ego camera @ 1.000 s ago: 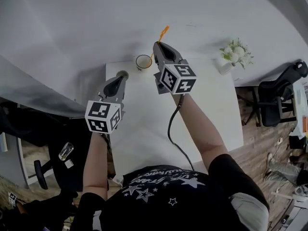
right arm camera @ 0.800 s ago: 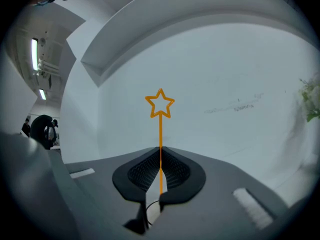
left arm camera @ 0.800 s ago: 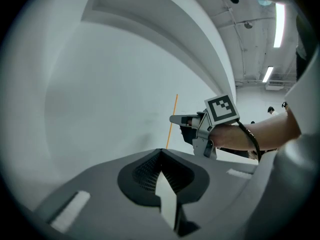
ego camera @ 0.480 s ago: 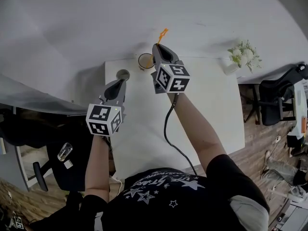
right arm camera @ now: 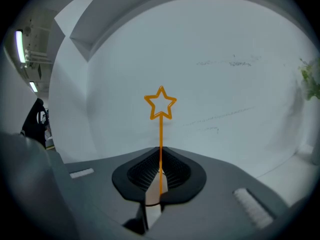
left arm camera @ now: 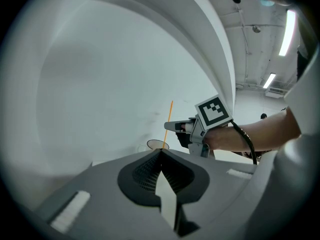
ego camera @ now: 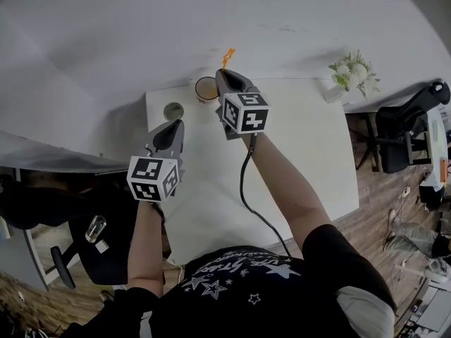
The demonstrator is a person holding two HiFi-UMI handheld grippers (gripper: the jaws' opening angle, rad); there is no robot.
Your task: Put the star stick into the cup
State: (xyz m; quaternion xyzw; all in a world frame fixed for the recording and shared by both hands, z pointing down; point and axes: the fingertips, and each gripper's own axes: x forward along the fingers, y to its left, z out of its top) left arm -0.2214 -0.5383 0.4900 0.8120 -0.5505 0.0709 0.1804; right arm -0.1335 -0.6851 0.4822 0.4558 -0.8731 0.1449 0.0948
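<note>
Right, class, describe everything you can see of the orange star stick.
The thin orange star stick looks like plastic: a straight stem topped by a hollow five-point star outline. It stands nearly upright, its stem pinched between the shut tongs of the right gripper. In the left gripper view its lower end hangs at the mouth of the round brown-lined cup; whether it is inside, I cannot tell.

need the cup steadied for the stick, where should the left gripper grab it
Take the cup by its outer wall under the rim, coming from its left, where the left gripper is. It stands upright, mouth open, and the right gripper holds the star stick close on its right, so the top and right side are probably best left free.
</note>
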